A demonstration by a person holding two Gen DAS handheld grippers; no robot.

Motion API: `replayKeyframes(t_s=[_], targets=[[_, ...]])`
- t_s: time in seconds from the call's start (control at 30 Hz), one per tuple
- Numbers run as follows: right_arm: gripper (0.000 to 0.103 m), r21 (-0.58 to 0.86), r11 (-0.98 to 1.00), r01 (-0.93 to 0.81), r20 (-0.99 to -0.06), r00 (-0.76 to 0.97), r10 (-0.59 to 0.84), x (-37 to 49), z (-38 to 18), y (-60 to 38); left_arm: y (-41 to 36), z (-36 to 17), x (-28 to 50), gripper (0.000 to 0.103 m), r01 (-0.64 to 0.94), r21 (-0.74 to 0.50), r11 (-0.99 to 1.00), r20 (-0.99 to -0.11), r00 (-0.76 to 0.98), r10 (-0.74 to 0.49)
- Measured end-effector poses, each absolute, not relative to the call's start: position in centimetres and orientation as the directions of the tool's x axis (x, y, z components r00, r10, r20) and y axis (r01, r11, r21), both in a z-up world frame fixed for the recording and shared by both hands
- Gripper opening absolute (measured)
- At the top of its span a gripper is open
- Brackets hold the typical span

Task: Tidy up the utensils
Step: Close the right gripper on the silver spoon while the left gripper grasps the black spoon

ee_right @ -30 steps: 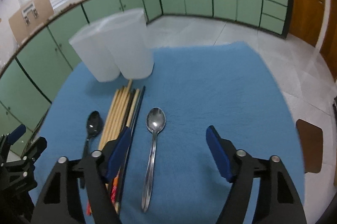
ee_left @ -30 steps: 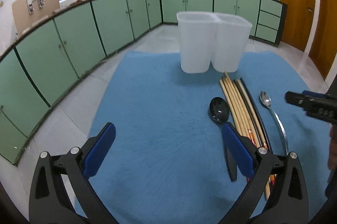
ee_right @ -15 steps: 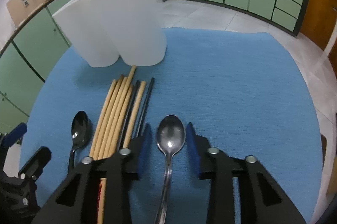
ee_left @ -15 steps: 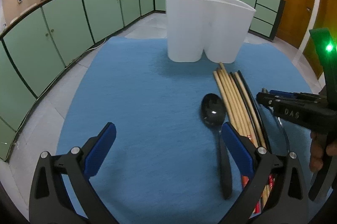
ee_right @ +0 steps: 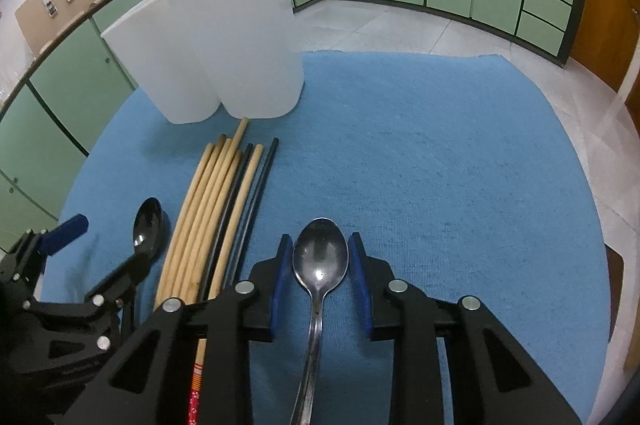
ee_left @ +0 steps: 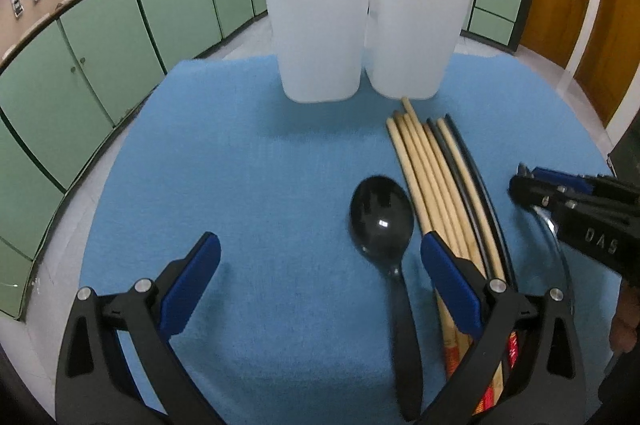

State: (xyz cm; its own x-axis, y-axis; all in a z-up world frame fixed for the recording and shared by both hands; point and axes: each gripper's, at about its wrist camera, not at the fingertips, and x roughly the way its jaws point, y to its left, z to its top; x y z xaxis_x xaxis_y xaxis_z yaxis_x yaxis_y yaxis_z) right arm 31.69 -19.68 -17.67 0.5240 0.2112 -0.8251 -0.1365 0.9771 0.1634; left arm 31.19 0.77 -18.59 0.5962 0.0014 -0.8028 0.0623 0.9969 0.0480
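We have the metal spoon (ee_right: 320, 265) lying on the blue mat (ee_right: 440, 165) that covers the surface, its bowl pointing far toward the cabinets and its handle running straight back toward us, under the right gripper (ee_right: 320, 273). That long axis sits in line with the way the gripper points, so its fingers (ee_right: 278, 281) stand one on each side of the bowl. They are drawn in close against the bowl's two edges; we judge them to be gripping the spoon, though the exact contact is hard to make out.

The left gripper (ee_left: 316, 285) has its fingers spread wide with nothing between them. The black spoon (ee_left: 382, 221) lies just beside its right finger, handle also running near-to-far. The chopsticks (ee_right: 216, 209) lie in a bundle between the two spoons, parallel to both.

The white two-part holder (ee_right: 216, 45) stands upright at the far left of the mat, beyond the chopstick tips. From the metal spoon it lies far and to the left, so we judge the coming move to be a lift, then a carry across the chopsticks to the holder's open top.
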Motion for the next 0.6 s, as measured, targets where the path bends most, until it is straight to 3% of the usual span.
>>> replayKeyframes(t_s=[0.6], targets=[[0.029, 0.134, 0.979, -0.152, -0.831, 0.521, 0.195, 32.8, -17.9, -18.5, 1.7, -18.5, 32.2, 0.097, 0.065, 0.054, 0.996, -0.810, 0.586, 0.005]])
